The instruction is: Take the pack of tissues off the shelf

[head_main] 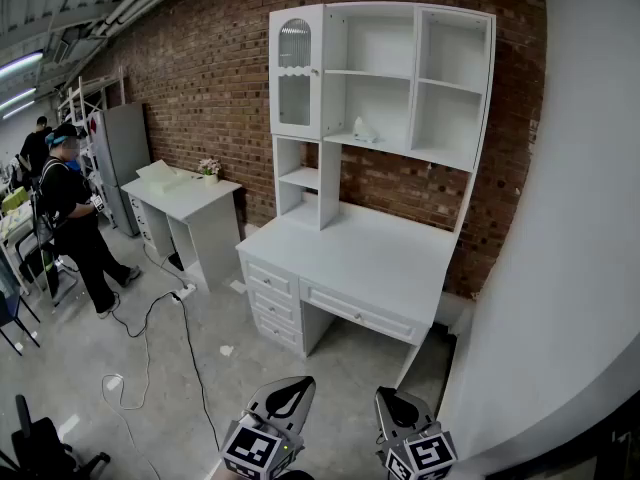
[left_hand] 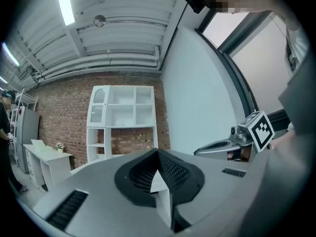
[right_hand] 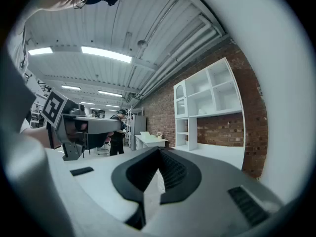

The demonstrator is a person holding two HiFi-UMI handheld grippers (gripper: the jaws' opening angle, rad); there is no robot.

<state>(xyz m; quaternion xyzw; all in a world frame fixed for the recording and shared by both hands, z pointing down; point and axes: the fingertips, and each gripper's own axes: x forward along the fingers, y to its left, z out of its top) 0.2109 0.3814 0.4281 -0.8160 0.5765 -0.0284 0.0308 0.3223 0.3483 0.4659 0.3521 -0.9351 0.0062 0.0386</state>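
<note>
Approach stage: small white soft pack of tissues sits on white wooden hutch shelf, well apart from left gripper and right gripper, both closed, empty; next, advance and open.

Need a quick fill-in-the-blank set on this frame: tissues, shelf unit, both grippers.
1. The pack of tissues lies on a shelf of the white hutch, which stands against a wall of ___.
2. The left gripper and the right gripper both have their jaws ___.
3. In the head view, the potted plant stands on the smaller table, to the hutch's ___.
Missing words: brick; shut; left.
</note>
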